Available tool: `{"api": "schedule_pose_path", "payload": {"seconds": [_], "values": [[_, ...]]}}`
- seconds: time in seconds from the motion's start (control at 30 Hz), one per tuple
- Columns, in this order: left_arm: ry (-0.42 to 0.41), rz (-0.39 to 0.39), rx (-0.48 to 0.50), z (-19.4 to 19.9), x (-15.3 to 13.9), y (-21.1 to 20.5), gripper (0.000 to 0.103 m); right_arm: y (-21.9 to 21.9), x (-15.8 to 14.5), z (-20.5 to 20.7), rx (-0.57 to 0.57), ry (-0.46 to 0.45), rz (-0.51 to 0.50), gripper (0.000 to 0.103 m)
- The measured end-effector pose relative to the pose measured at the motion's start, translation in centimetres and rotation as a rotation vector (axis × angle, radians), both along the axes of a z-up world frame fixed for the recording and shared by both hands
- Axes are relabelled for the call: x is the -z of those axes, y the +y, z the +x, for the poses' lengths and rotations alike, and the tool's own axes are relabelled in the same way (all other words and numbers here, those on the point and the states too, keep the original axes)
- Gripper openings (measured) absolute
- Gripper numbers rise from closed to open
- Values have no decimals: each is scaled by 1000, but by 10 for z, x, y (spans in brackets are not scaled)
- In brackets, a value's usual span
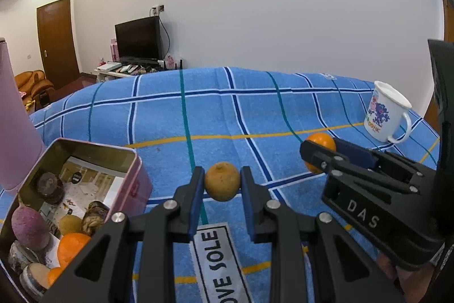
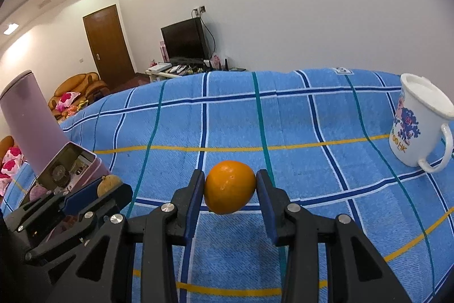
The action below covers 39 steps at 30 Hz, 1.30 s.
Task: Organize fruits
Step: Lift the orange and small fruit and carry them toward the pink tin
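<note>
My left gripper is shut on a small dull-yellow citrus fruit, held above the blue checked cloth. Left of it and below stands an open pink tin with oranges, a purple fruit and several other items inside. My right gripper is shut on a bright orange, also above the cloth. In the left wrist view the right gripper comes in from the right with the orange. In the right wrist view the left gripper shows at lower left with its yellow fruit, near the tin.
A blue checked cloth covers the table. A white printed mug stands at the right. A tall pink cylinder rises behind the tin at the left. A cloth label lies near the front edge. A TV and a door are far behind.
</note>
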<state>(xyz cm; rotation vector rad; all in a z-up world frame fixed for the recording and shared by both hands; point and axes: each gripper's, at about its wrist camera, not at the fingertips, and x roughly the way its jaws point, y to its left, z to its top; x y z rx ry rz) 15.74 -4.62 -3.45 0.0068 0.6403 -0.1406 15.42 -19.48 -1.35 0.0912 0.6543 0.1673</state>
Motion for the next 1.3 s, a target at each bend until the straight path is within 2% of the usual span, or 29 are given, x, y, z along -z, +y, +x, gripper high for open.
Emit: {"api": "schedule_pose_path", "payload": {"seconds": [0.53, 1.3], "values": [[-70, 14, -20, -19, -5, 4, 27, -3, -12, -24, -17, -109, 21, 40], [-147, 55, -44, -38, -12, 6, 27, 6, -21, -43, -34, -213, -26, 40]]}}
